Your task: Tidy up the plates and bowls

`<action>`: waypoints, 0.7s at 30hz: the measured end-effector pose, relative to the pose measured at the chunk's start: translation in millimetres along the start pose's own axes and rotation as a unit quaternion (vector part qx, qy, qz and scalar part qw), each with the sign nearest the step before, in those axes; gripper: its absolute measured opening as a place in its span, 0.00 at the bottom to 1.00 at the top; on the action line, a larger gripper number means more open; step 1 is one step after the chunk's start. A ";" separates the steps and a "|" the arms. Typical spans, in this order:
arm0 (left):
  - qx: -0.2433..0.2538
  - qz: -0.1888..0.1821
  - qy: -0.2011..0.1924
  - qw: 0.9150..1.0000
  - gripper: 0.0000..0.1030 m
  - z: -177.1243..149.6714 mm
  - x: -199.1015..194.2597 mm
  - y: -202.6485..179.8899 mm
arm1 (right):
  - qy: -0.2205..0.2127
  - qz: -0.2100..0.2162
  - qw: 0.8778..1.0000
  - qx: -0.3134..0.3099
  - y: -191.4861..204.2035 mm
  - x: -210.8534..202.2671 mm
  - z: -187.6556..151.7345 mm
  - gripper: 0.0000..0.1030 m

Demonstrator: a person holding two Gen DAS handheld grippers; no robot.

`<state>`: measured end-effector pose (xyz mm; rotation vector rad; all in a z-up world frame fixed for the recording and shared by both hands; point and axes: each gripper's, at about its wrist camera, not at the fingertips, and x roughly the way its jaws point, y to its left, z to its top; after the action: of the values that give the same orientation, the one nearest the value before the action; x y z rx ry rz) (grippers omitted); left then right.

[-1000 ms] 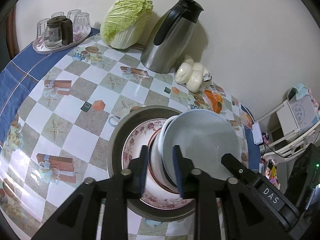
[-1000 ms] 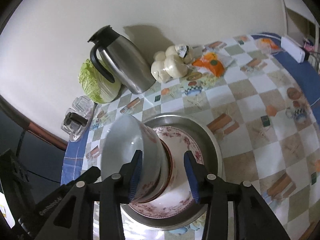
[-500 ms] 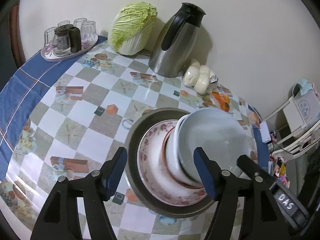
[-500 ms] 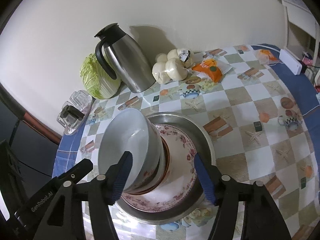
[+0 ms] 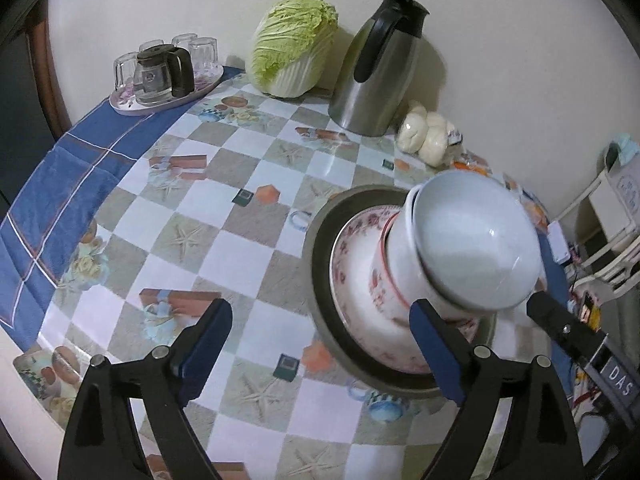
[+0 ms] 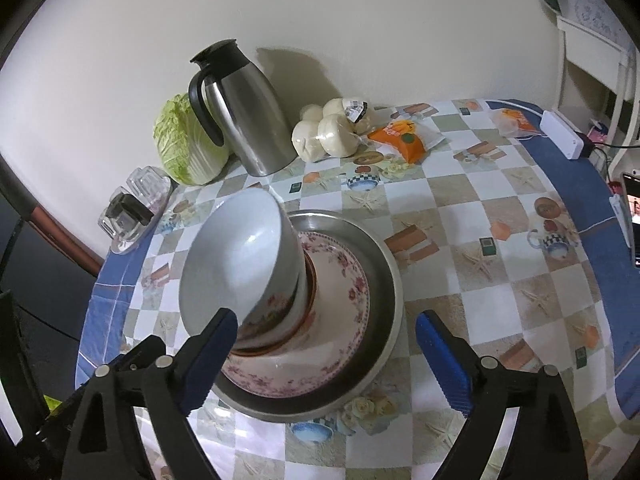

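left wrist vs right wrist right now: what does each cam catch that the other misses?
Left wrist only: the glass teapot with handle and lid plainly seen, and the bare checkered stretch of the table left of the stack.

Right wrist only: the orange packet, the white power strip, and a lit phone screen at the table's right edge.

Both: stacked bowls on the floral plate in the metal pan, thermos, cabbage, buns. Left gripper and right gripper both open, empty.
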<state>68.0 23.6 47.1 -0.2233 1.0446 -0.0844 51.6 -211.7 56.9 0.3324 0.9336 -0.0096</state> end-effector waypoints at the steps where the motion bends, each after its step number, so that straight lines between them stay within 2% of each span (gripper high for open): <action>1: 0.002 0.002 -0.001 1.000 0.88 -1.7 0.1 0.4 | 0.001 -0.001 1.000 -0.001 0.3 0.1 -1.4 0.90; 5: 0.005 0.003 -0.010 1.000 0.88 -8.0 -3.1 4.1 | 0.005 -0.006 1.000 -0.005 1.5 -0.1 -10.4 0.90; 10: 0.015 0.033 -0.023 0.999 0.88 -13.5 -8.4 8.8 | 0.007 -0.016 1.000 -0.009 2.0 -1.1 -22.2 0.90; 16: -0.002 0.040 -0.038 0.998 0.88 -16.9 -15.2 25.6 | 0.017 -0.023 1.000 -0.010 0.4 0.6 -36.3 0.90; 21: -0.009 0.055 -0.025 0.998 0.88 -20.3 -9.4 35.9 | 0.020 -0.028 0.999 -0.013 1.1 0.1 -45.1 0.90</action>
<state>44.4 57.4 37.4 -0.1836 1.0062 0.0292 16.4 -197.8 32.3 0.2837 0.9827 -0.0432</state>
